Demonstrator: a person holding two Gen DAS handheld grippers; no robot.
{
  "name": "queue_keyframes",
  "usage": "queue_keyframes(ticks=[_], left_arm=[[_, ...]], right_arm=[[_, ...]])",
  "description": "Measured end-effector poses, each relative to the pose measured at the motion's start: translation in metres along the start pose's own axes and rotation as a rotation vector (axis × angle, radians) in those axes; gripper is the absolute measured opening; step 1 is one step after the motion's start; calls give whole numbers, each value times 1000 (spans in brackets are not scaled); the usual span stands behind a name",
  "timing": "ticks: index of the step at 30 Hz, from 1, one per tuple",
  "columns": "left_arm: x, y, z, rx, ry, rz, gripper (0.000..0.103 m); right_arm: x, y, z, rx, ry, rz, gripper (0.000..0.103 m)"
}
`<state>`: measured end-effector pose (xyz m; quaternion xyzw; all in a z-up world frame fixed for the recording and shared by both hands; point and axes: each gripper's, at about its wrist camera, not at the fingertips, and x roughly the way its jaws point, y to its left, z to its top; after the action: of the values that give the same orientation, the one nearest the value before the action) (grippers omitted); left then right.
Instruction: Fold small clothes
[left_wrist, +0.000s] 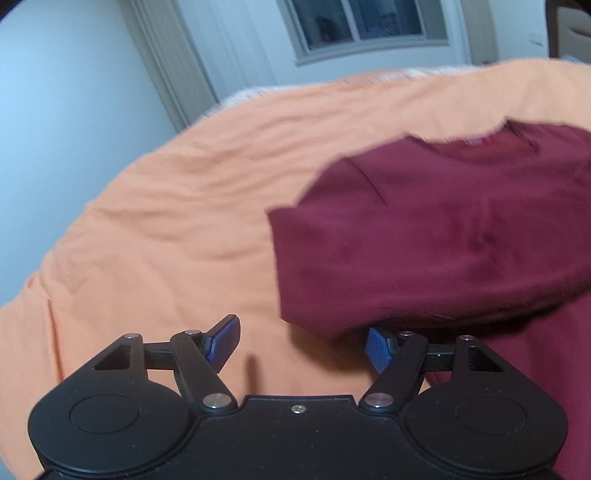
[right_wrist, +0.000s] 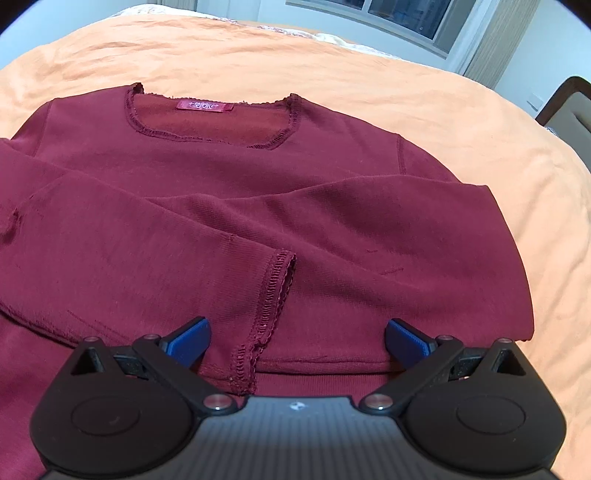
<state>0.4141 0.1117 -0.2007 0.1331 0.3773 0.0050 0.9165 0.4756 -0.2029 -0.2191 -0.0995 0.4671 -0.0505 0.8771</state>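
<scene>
The maroon top (right_wrist: 258, 206) lay flat on the orange bedspread (right_wrist: 461, 122), collar far, both sleeves crossed over the chest. It looked light, soft and limp, so it would sag unless pinched at the near hem corners. Both the left gripper (left_wrist: 303, 345) and right gripper (right_wrist: 297, 341) stood wide open, holding nothing.

An orange bedsheet (right_wrist: 461, 122) (wrinkled) lies beneath a window (left_wrist: 364, 26).
</scene>
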Motion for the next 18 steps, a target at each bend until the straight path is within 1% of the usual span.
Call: queue_keyframes(ticks=[2, 4, 5, 6, 7, 8, 9, 10, 11, 12, 14, 15, 18], left_arm=[[5, -6, -9, 14, 11, -25, 73], [7, -9, -10, 3, -12, -28, 70], [6, -9, -8, -1, -24, -20, 68], [7, -10, -5, -2, -32, 1, 64], [9, -11, -2, 4, -33, 36, 55], [12, -11, 0, 17, -33, 61, 51], [13, -10, 3, 30, -38, 70, 41], [12, -9, 5, 32, -53, 71, 19], [7, -6, 7, 26, -72, 77, 9], [2, -4, 9, 20, -93, 88, 5], [-10, 3, 13, 1, -126, 107, 4], [-13, 5, 15, -5, -121, 114, 2], [-10, 5, 13, -5, -67, 114, 1]], right_arm=[[-3, 2, -2, 1, -9, -6, 103], [-8, 3, -7, -3, -24, -16, 103], [-9, 4, -8, -7, -32, -21, 103], [-9, 5, -9, -10, -41, -26, 103], [-10, 5, -11, -13, -48, -30, 103], [-11, 6, -12, -15, -54, -32, 103], [-12, 5, -12, -16, -57, -32, 103], [-12, 5, -13, -16, -57, -31, 103], [-12, 5, -12, -14, -55, -30, 103], [-12, 4, -12, -13, -52, -29, 103], [-11, 4, -10, -24, -48, -26, 103], [-11, 5, -9, -33, -46, -25, 103], [-9, 6, -7, -42, -35, -28, 103]])
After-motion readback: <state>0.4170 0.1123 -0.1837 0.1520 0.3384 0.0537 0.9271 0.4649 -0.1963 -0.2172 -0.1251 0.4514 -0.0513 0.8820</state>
